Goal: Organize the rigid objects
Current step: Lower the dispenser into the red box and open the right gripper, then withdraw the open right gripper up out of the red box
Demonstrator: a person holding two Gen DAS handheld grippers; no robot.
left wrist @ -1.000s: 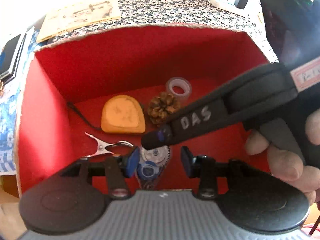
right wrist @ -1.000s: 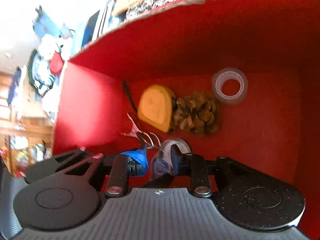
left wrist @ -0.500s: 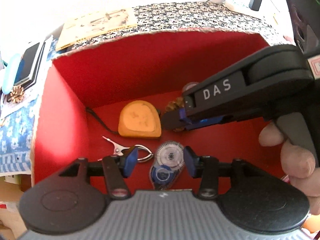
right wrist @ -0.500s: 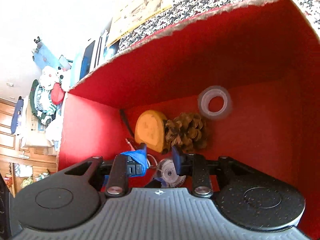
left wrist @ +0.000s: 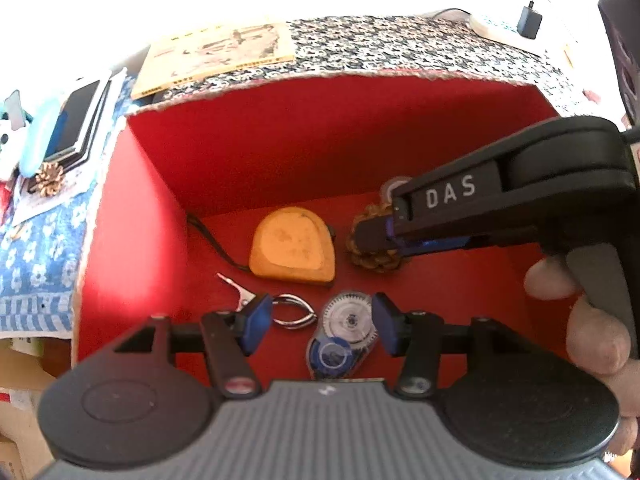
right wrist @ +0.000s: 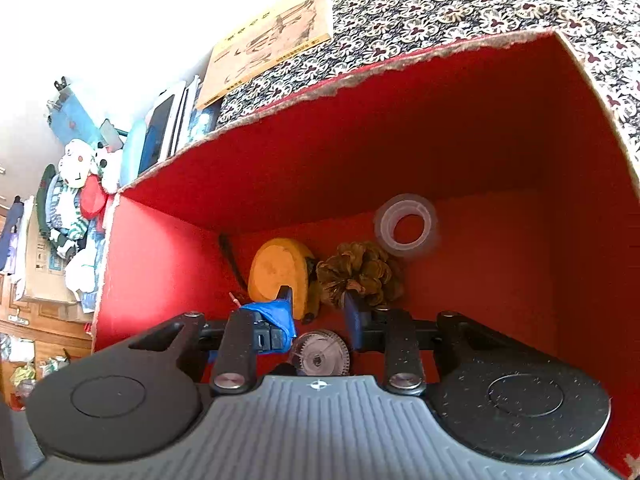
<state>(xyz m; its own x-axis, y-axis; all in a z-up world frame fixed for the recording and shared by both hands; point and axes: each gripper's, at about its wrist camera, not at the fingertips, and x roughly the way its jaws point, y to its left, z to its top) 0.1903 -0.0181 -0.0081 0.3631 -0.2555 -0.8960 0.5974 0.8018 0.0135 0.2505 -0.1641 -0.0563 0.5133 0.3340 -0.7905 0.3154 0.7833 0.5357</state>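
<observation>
A red box (left wrist: 132, 240) holds an orange tape measure (left wrist: 294, 250), a pine cone (left wrist: 374, 260), a metal clip (left wrist: 256, 300) and a clear correction tape dispenser (left wrist: 346, 330) on its floor. My left gripper (left wrist: 320, 320) hovers open above the dispenser and touches nothing. My right gripper (left wrist: 372, 236) reaches in from the right, its tip over the pine cone. In the right wrist view the right gripper (right wrist: 318, 312) is open and empty, with the dispenser (right wrist: 320, 354) below it, the tape measure (right wrist: 278, 270) and pine cone (right wrist: 358, 270) ahead, and a clear tape roll (right wrist: 406, 224) farther back.
The box (right wrist: 160, 264) stands on a black-and-white patterned cloth (left wrist: 400, 52) with a yellow booklet (left wrist: 218, 54) behind it. Tablets or books (left wrist: 76, 120) and a small pine cone (left wrist: 50, 178) lie to the left. A charger (left wrist: 530, 20) sits back right. A hand (left wrist: 592, 320) holds the right gripper.
Both grippers have risen and drawn back from the box floor. The right gripper's tip moved from beside the dispenser up to over the pine cone. The dispenser stays on the floor.
</observation>
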